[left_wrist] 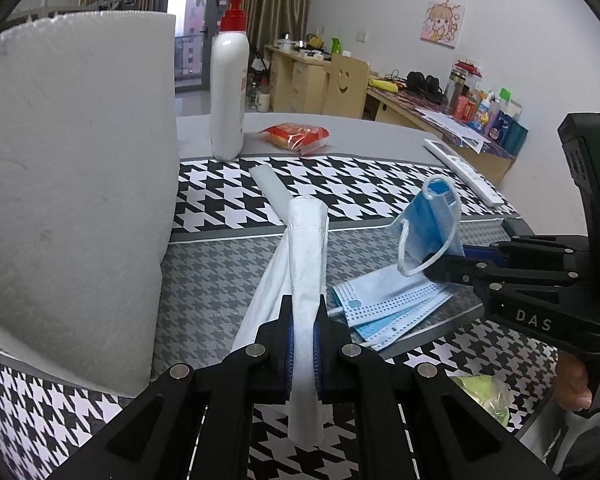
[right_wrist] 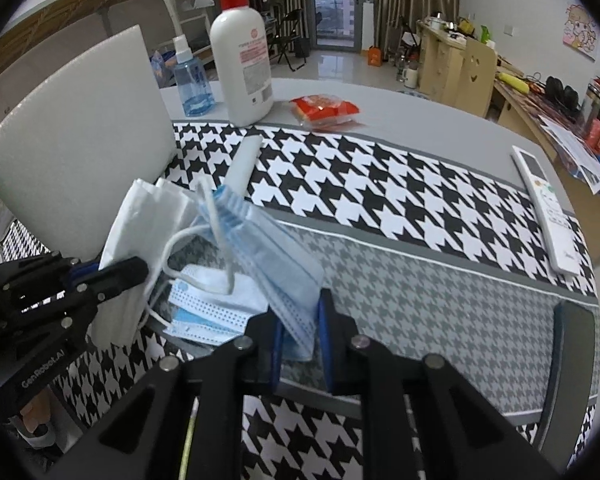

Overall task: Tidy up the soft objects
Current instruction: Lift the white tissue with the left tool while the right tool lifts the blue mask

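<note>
Blue pleated fabric hangs from the right gripper (right_wrist: 298, 328): a folded face mask (right_wrist: 276, 256), pinched at its lower corner, its long axis rising toward 11 o'clock in the right wrist view, ear loops dangling. Whether the pads press fully I cannot tell, but the mask is lifted clear of the surface (right_wrist: 440, 292), so I judge it gripped. Directly under it, at 9 to 10 o'clock from this gripper, lies a small pile of flat masks (right_wrist: 216, 308) on the grey houndstooth cloth.

White folded cloth (left_wrist: 306, 280) is clamped in the left gripper (left_wrist: 303, 332), closed tight on it; its long axis runs straight ahead toward 12 o'clock. In the left wrist view the mask pile (left_wrist: 388, 304) sits just beside that gripper at 2 o'clock, and the right gripper (left_wrist: 444, 268) holds its mask (left_wrist: 432, 220) above it.

The coming move likely turns on this: the held mask already hangs over the pile, so the right hand is better placed to set it down there.
</note>
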